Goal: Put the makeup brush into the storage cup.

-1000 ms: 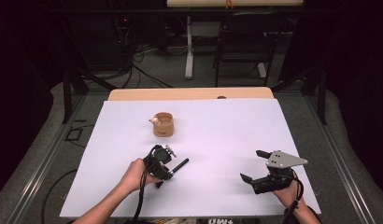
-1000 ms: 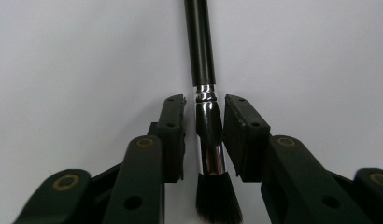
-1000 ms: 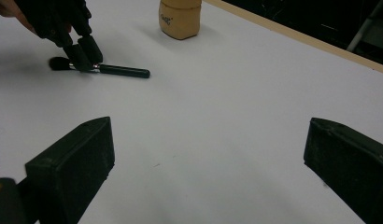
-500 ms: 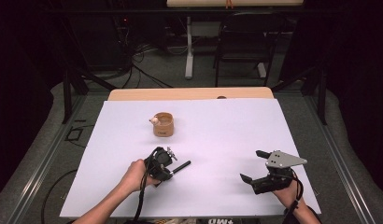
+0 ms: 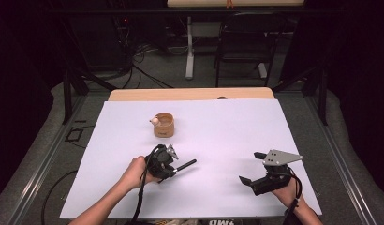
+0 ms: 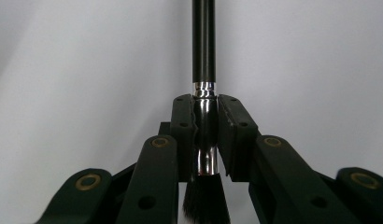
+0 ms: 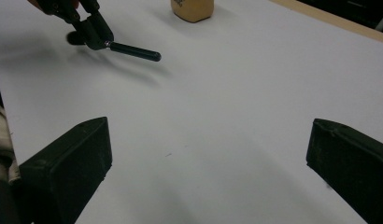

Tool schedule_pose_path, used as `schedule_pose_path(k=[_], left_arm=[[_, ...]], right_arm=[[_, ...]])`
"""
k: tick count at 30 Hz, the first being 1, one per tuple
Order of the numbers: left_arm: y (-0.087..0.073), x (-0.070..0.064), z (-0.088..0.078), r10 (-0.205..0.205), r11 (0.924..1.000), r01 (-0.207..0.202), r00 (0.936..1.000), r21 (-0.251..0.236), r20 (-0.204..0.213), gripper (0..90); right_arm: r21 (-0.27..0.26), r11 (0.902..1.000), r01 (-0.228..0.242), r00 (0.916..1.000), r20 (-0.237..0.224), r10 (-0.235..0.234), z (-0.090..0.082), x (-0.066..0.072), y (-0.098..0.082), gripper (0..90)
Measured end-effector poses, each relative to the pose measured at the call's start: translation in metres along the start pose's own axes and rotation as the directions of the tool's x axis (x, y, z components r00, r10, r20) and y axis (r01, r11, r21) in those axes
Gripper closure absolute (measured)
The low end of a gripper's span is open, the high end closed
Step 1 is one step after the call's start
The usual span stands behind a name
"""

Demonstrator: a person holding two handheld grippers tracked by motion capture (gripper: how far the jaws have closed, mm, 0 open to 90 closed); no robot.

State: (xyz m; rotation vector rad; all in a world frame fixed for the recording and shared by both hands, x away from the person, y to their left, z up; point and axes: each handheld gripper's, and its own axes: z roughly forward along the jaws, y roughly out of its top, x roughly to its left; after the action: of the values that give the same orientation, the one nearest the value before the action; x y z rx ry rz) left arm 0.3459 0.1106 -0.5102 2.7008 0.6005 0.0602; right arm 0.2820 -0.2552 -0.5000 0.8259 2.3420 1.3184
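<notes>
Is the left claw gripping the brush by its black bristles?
No: in the left gripper view, the left claw is clamped on the silver ferrule of the brush, with the bristles sitting below its pads.

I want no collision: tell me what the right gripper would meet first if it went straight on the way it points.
Likely nothing soon: the right gripper, jaws wide open, faces bare white table. The brush in the left gripper and the tan cup lie off-line, though depth is unclear.
</notes>
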Motion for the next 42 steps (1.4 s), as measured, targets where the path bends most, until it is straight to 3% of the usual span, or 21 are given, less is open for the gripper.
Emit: schedule_pose_path(k=[12,18,24,35,41,42], left_arm=[[0.006,-0.001,-0.009,0.070,0.9974,-0.070,0.9974,-0.016,0.019,77.2],[0.010,-0.001,-0.011,0.091,0.9956,-0.090,0.9955,-0.024,0.026,77.2],[0.013,-0.002,-0.011,0.121,0.9926,-0.120,0.9922,-0.017,0.030,77.2],[0.021,-0.006,-0.011,0.171,0.9852,-0.171,0.9844,-0.001,0.039,77.2],[0.028,-0.009,-0.012,0.197,0.9803,-0.197,0.9795,0.009,0.042,77.2],[0.029,-0.010,-0.011,0.198,0.9802,-0.198,0.9794,0.007,0.041,77.2]], right_arm=[[0.108,0.9895,0.097,0.9927,-0.083,-0.088,0.013,0.005,0.031,0.0],[0.160,0.9754,0.152,0.9852,-0.104,-0.136,0.018,0.007,0.047,0.0],[0.224,0.9496,0.219,0.9712,-0.144,-0.190,0.032,0.010,0.062,0.0],[0.280,0.9033,0.325,0.9373,-0.221,-0.269,0.057,0.012,0.084,0.0],[0.331,0.8682,0.369,0.9185,-0.272,-0.287,0.071,0.015,0.090,0.0],[0.343,0.8580,0.382,0.9132,-0.283,-0.293,0.073,0.015,0.091,0.0]])
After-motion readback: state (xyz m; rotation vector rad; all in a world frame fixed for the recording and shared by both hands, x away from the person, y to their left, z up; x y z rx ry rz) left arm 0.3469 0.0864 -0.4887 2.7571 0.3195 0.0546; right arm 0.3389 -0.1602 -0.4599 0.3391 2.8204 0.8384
